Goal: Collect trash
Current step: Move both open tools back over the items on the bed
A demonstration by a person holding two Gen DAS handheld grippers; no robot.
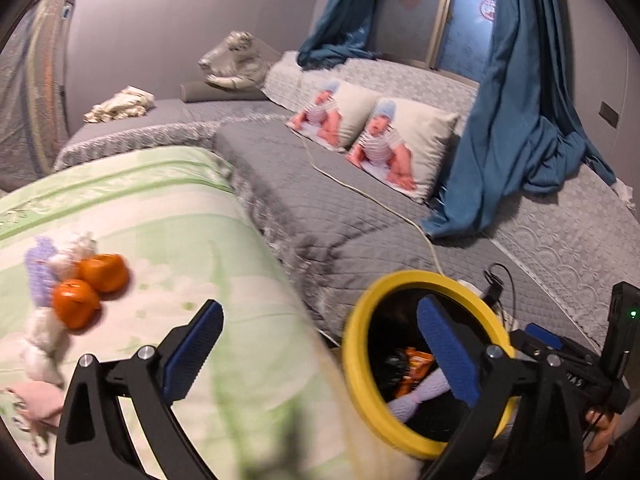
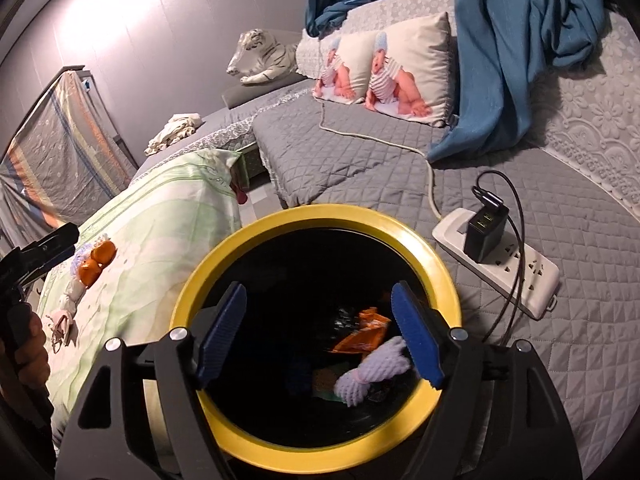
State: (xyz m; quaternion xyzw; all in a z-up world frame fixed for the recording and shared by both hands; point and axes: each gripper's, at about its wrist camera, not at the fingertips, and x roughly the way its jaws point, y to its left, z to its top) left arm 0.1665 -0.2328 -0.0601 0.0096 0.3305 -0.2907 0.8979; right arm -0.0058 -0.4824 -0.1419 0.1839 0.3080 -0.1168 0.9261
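Left wrist view: left gripper [image 1: 316, 354] spread wide and empty, between two oranges [image 1: 90, 290] on green bedding at lower left and yellow-rimmed bin [image 1: 358, 316] at lower right.

Right wrist view: right gripper [image 2: 320, 334] parted, empty, above bin centre; orange wrapper [image 2: 362, 334] and white foam net [image 2: 370, 372] inside.

Bin [image 2: 316, 216] bottom too dark to read; left view's near sheet [image 1: 240, 360] motion-blurred; hand [image 2: 28, 344] cut off at 9 o'clock.
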